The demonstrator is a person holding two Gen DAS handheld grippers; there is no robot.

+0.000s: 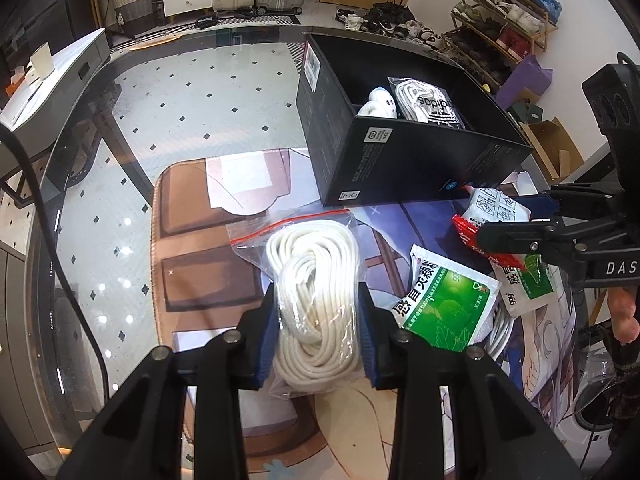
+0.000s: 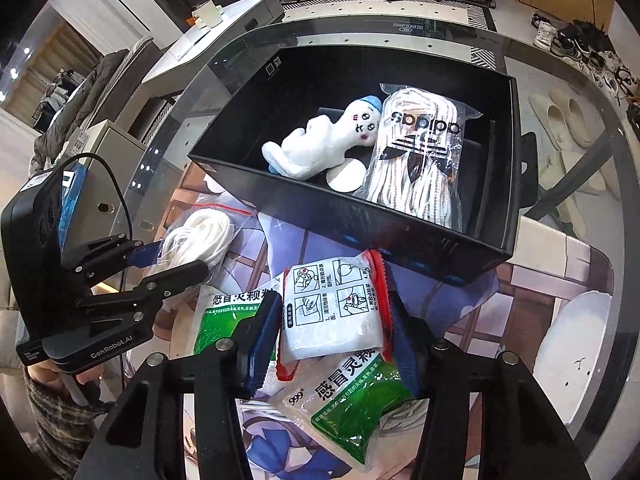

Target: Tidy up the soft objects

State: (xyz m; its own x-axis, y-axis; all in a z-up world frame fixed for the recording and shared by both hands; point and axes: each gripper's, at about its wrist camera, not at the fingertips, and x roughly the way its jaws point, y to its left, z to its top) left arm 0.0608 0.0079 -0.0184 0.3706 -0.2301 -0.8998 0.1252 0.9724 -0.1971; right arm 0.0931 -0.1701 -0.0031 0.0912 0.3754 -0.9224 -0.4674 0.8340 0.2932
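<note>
Right wrist view alone shows the black box's [image 2: 360, 216] inside: a white plush toy [image 2: 320, 142] beside a bagged white cord bundle [image 2: 416, 152]. Both tongs point steeply down at the bench [image 1: 180, 92]. Right tongs [image 2: 336, 320] clench a white pouch with red edging [image 2: 332, 300] (atop green-and-white sachets [image 2: 344, 404]). Left tongs [image 1: 320, 320] clamp a bagged white rope coil [image 1: 316, 280] lying on the mat before the box.
</note>
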